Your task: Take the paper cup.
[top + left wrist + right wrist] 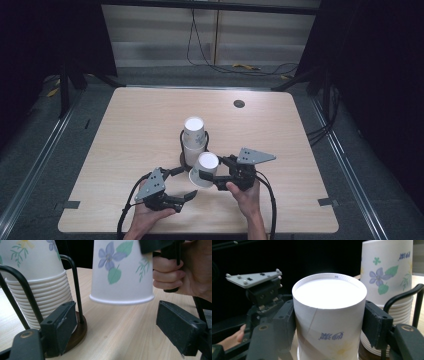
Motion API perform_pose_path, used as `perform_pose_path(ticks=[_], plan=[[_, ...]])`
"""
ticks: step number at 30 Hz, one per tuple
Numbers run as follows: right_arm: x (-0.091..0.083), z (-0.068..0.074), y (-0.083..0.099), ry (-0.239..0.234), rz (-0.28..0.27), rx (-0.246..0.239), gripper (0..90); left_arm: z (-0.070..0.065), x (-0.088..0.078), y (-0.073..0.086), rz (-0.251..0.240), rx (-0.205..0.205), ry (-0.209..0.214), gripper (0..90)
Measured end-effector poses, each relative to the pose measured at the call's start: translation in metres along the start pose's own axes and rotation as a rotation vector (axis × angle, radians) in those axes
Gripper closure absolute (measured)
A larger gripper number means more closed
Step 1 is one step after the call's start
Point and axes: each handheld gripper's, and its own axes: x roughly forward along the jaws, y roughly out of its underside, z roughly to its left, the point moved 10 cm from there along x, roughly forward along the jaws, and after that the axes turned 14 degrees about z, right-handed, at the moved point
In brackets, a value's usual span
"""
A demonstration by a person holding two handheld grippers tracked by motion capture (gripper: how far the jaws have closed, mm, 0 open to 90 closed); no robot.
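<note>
Both claws are black — the left claw (181, 186) and right claw (223, 172) each topped by a grey three-cornered plate, trailing black cable toward six o'clock.

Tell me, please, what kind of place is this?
Probably a recording lab or test bench, not a home: a bare wooden table ringed by dark curtains, cables on the floor, and a wire rack of stacked paper cups.

Looks like a lab recording bay: pale wooden table (280, 135) enclosed by black curtains (380, 75), metal floor rails (30, 175), loose cables (210, 60) along the back wall, tape marks (67, 205) at table edges.
</note>
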Motion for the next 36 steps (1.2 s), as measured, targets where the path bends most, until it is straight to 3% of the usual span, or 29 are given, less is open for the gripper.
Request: perform_pose_path(ticks=[12, 19, 25, 30, 36], plan=[[0.012, 0.001, 0.009, -0.019, 0.030, 0.002, 34.7, 0.000, 0.006, -0.002, 0.003, -0.001, -0.001, 15.6], [0.015, 0.004, 0.010, -0.029, 0.030, -0.004, 34.8, -0.003, 0.011, -0.004, 0.001, -0.022, 0.037, 15.6], [0.022, 0.010, 0.012, -0.055, 0.037, -0.014, 34.7, -0.005, 0.017, -0.001, 0.027, -0.036, 0.063, 15.7], [0.026, 0.013, 0.013, -0.058, 0.046, -0.020, 34.8, -0.004, 0.017, -0.001, 0.023, -0.045, 0.055, 15.4], [0.029, 0.017, 0.013, -0.068, 0.046, -0.032, 34.6, -0.004, 0.018, 0.000, 0.031, -0.054, 0.073, 20.9]])
